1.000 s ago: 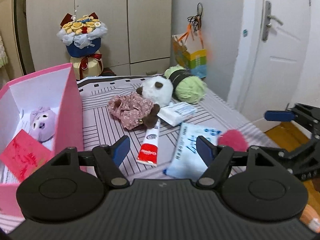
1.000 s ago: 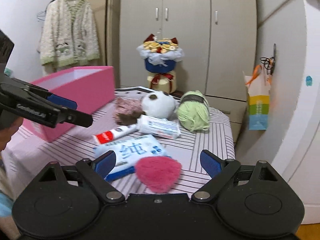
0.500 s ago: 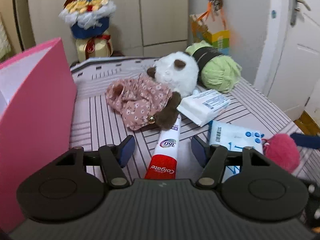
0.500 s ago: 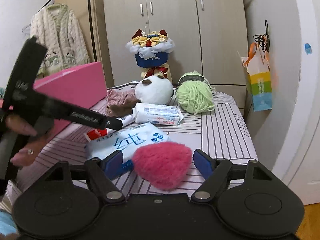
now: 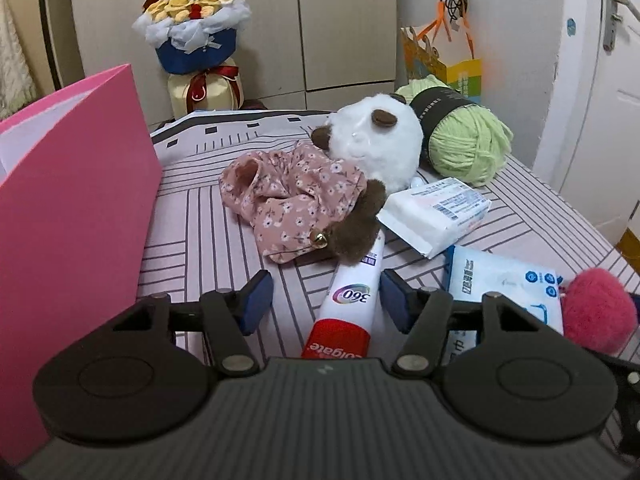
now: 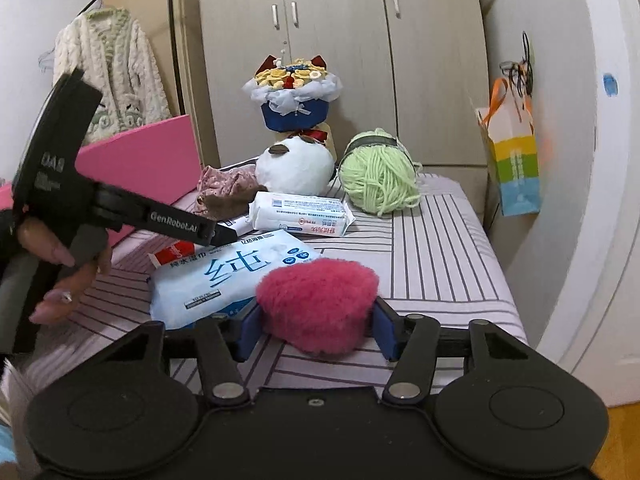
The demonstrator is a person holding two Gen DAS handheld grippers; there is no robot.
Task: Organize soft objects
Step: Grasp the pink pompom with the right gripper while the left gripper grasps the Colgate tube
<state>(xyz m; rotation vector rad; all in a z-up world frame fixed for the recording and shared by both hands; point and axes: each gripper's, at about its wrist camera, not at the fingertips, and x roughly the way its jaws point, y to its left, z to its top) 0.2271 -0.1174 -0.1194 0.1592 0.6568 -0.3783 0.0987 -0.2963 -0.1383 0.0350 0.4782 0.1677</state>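
A fluffy pink heart pillow (image 6: 318, 306) lies at the table's near right edge; it also shows in the left wrist view (image 5: 596, 310). My right gripper (image 6: 318, 332) has its pads against both sides of it. My left gripper (image 5: 326, 300) is open, low over the table, with a toothpaste tube (image 5: 348, 304) between its fingers, untouched. Just ahead lies a panda plush in a floral dress (image 5: 320, 188) (image 6: 280, 176). A green yarn ball (image 5: 464, 136) (image 6: 378, 174) sits behind it. A pink box (image 5: 68, 196) stands at left.
A white tissue pack (image 5: 438, 210) and a blue wet-wipes pack (image 6: 228, 276) lie among the soft things. A flower bouquet (image 5: 196, 46) and wardrobe stand behind the table. A colourful paper bag (image 6: 514, 168) hangs on the right wall near a door.
My right gripper has moved forward and closed onto the pink heart pillow. My left gripper has moved forward and down, so the toothpaste tube now lies between its fingers.
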